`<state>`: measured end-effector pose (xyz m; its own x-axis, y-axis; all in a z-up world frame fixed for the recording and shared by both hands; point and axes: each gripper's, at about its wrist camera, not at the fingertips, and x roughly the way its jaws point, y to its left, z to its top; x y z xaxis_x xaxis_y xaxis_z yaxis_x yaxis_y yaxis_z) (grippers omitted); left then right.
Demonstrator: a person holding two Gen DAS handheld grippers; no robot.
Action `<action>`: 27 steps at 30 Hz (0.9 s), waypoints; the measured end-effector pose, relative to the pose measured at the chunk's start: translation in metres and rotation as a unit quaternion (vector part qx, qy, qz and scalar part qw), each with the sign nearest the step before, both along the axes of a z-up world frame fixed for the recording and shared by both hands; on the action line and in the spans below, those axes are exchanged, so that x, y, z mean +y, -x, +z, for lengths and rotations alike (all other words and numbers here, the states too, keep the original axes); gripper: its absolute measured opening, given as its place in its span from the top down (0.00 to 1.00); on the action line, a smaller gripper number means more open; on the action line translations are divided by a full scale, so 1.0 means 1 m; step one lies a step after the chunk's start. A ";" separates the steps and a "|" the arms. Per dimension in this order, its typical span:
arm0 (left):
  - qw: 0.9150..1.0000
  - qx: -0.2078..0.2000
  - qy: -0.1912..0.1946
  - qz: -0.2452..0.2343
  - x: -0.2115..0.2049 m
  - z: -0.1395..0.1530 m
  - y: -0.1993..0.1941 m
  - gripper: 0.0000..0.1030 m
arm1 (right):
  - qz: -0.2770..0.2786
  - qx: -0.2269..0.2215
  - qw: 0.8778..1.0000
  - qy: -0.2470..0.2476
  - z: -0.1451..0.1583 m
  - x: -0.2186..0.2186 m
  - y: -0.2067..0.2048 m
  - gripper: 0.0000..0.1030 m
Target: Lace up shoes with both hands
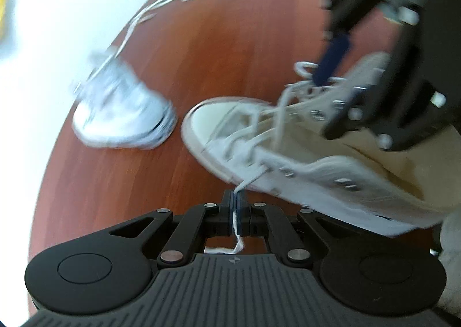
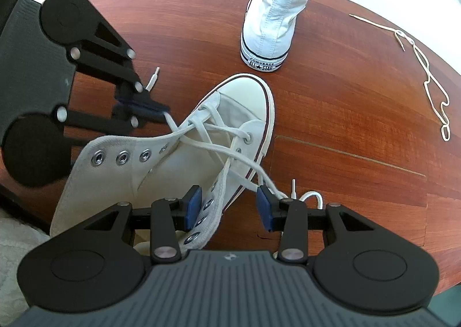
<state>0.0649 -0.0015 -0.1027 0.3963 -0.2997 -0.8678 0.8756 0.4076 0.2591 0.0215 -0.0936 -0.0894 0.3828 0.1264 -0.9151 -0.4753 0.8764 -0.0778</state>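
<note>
A cream high-top shoe (image 2: 173, 160) lies on the red-brown wooden table (image 2: 345, 113), toe pointing away, its white lace (image 2: 213, 136) threaded through the lowest eyelets only. My left gripper (image 1: 234, 201) is shut on one lace end to the left of the shoe; in the right wrist view that left gripper (image 2: 160, 109) has the aglet (image 2: 152, 79) poking out behind it. My right gripper (image 2: 229, 207) is open, its blue pads (image 2: 193, 206) straddling the shoe's right eyelet flap. The other lace end (image 2: 293, 187) lies beside its right finger. The left wrist view is blurred.
A second white high-top (image 2: 270, 27) stands upright farther back, heel toward the right wrist camera. A loose white lace (image 2: 426, 76) snakes along the table's right edge. White floor lies beyond the rounded table edge. A pale cushion (image 2: 17, 243) is at the near left.
</note>
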 end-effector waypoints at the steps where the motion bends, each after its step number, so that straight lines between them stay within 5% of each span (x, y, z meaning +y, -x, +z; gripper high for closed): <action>1: 1.000 0.008 0.004 0.021 0.005 0.001 -0.004 0.97 | 0.000 0.000 1.000 0.000 0.000 0.000 0.000 0.58; 7: 0.994 0.026 0.010 0.103 0.038 0.006 -0.017 0.97 | -0.001 -0.002 1.000 -0.001 0.000 0.000 0.000 0.58; 21: 0.978 0.020 -0.046 0.204 0.104 -0.004 -0.019 0.97 | -0.001 -0.004 1.000 0.001 0.000 0.000 0.001 0.58; 27: 0.975 0.041 -0.007 0.218 0.112 0.004 -0.020 0.96 | 0.000 -0.005 1.000 0.002 0.000 0.001 0.001 0.58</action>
<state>0.0851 0.1101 -0.0982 0.4122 -0.1066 -0.9049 0.6380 0.7428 0.2031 0.0210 -0.0931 -0.0894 0.3920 0.1232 -0.9117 -0.4752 0.8757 -0.0860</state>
